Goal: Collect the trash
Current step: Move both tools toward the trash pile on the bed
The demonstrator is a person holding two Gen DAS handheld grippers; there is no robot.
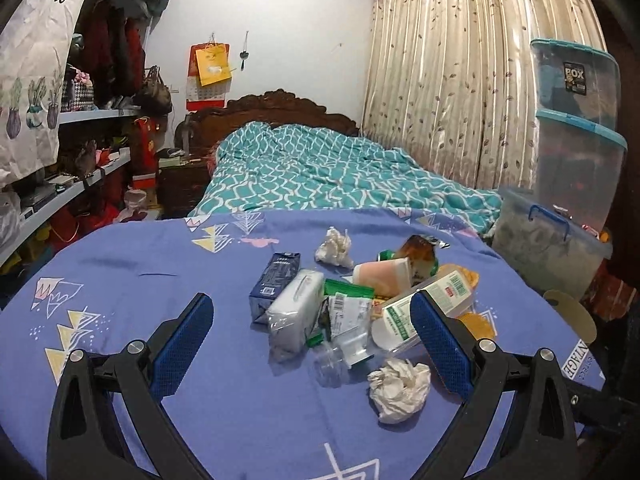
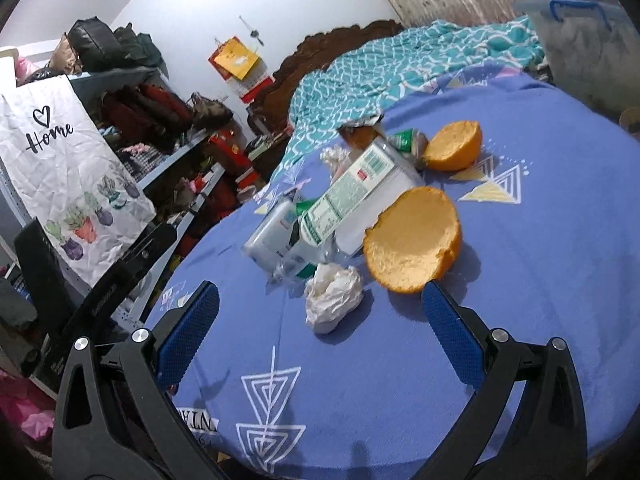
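**Both claws spread above the trash pile**

From my left wrist view, the left gripper (image 1: 312,320) has its two blue pads wide apart and holds nothing. Between them, at the centre of the frame, the trash sits heaped on the blue cloth (image 1: 120,264). I can pick out a dark blue carton (image 1: 274,280) at the left of the heap, a clear packet of tissues (image 1: 294,312) touching it, a white bottle with a green label (image 1: 420,312) lying on its side at the right, and a pale cup (image 1: 384,274) tipped over behind that. One crumpled tissue (image 1: 400,388) lies low and right of centre, just beside the right pad; another crumpled wad (image 1: 334,246) sits at the far edge of the heap.

From my right wrist view, the right gripper (image 2: 320,308) is likewise spread open and empty. A crumpled tissue (image 2: 334,296) lies between the pads, just above them. An orange peel half (image 2: 412,240) sits right of centre, near the right pad and touching the white bottle (image 2: 352,196). A second peel half (image 2: 454,146) lies farther up. A white bag printed "Home" (image 2: 60,168) hangs at the left of the frame.
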